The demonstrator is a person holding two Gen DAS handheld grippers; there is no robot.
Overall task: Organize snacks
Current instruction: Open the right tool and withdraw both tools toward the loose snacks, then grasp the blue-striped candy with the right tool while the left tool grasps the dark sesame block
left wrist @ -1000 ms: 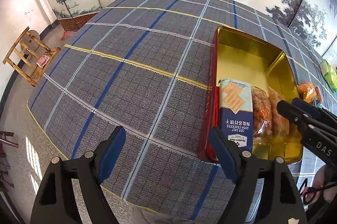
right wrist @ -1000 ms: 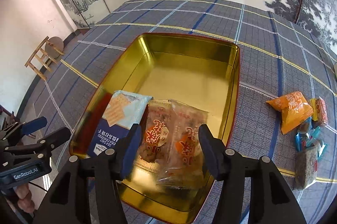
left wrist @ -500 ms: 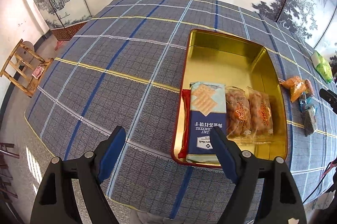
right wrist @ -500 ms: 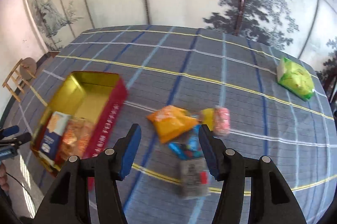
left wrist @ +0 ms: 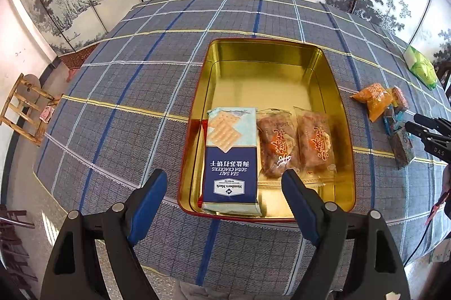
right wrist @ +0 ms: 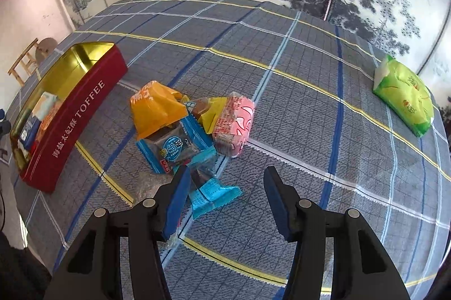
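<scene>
right claw closing, nothing pinched yet | blue wrapped snack just ahead, by your left finger, long axis running left to right | snack pile beyond it, tin far left | right hand nearer, pitched steeply down | left claw spread, empty, above tin's near end

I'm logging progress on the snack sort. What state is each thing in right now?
Toffee tin: open, lidless, partly filled.
Cracker pack: flat inside the tin.
Two orange pastry packs: side by side inside the tin.
Loose snack pile: on the cloth, outside the tin.
Green bag: apart, on the cloth.
Left gripper: open, empty.
Right gripper: closing, nothing gripped, over the pile's near edge.
</scene>
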